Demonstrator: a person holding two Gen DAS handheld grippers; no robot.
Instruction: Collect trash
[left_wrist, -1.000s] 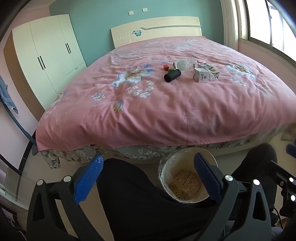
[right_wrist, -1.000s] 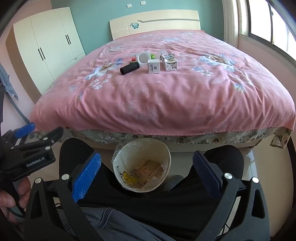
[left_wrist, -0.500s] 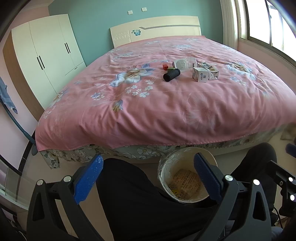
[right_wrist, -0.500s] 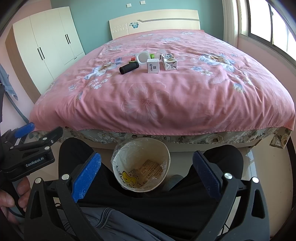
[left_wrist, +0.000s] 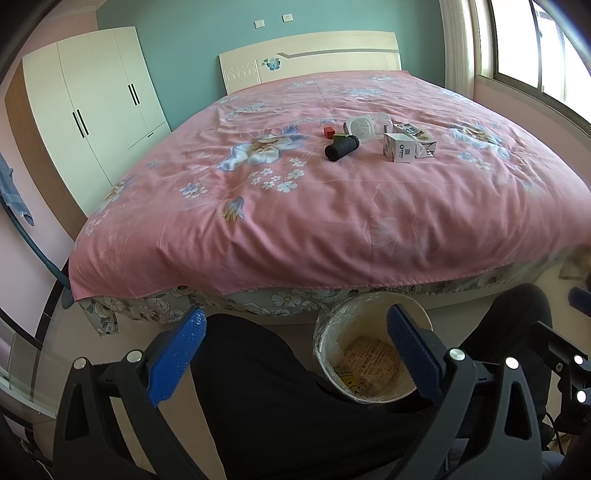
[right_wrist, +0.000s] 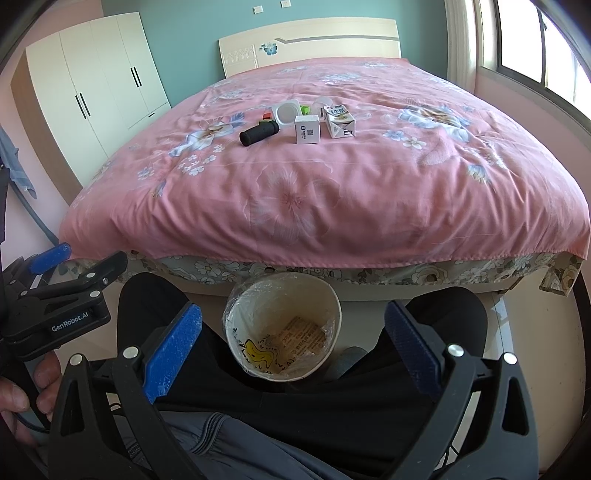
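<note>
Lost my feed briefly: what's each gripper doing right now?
Left gripper: open, holding nothing.
Right gripper: open, holding nothing.

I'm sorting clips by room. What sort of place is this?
A bedroom, most likely in a home: a large bed with a pink floral cover, a headboard against the teal wall, and a white wardrobe beside it.

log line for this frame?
left gripper: open, empty | right gripper: open, empty | bin: between knees | trash: on bed
</note>
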